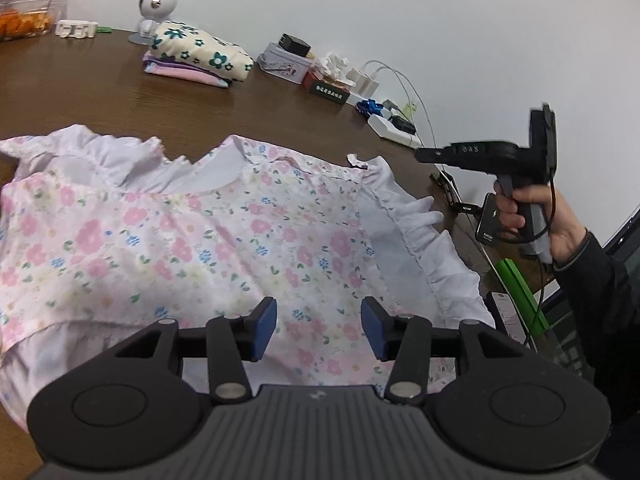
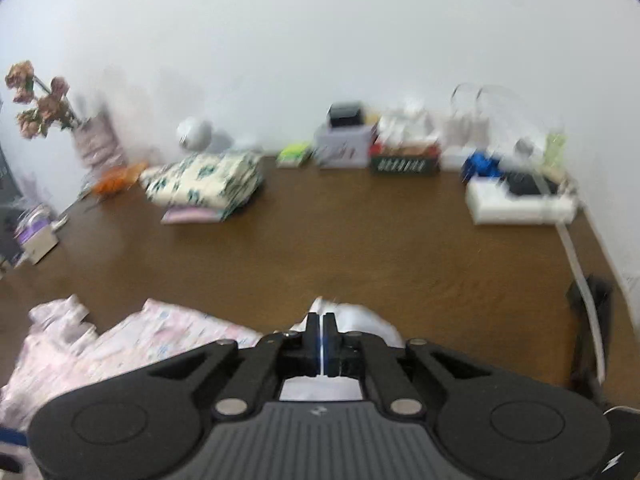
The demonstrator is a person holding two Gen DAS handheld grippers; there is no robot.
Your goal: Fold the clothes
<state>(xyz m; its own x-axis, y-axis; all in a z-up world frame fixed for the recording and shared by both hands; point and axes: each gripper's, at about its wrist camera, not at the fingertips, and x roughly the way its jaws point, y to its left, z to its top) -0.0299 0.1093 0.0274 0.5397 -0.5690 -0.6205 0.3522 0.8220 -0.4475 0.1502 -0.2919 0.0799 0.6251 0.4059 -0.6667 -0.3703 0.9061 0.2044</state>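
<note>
A pink floral garment [image 1: 200, 240] with white ruffled sleeves lies spread on the brown table [image 1: 100, 92]. My left gripper [image 1: 319, 328] is open, its blue pads just above the garment's lower middle, holding nothing. My right gripper [image 2: 321, 344] has its jaws together, with nothing seen between them; the white ruffle [image 2: 360, 320] lies just past and under its tips. The garment shows blurred at lower left in the right wrist view [image 2: 120, 340]. In the left wrist view the right gripper [image 1: 424, 155] is held in the air, above the garment's right sleeve [image 1: 420, 232].
A stack of folded clothes [image 1: 196, 56] sits at the back of the table, also in the right wrist view [image 2: 204, 184]. A small white camera [image 1: 154, 8], tins and boxes [image 1: 284, 62], a power strip [image 1: 394, 130] and cables line the wall.
</note>
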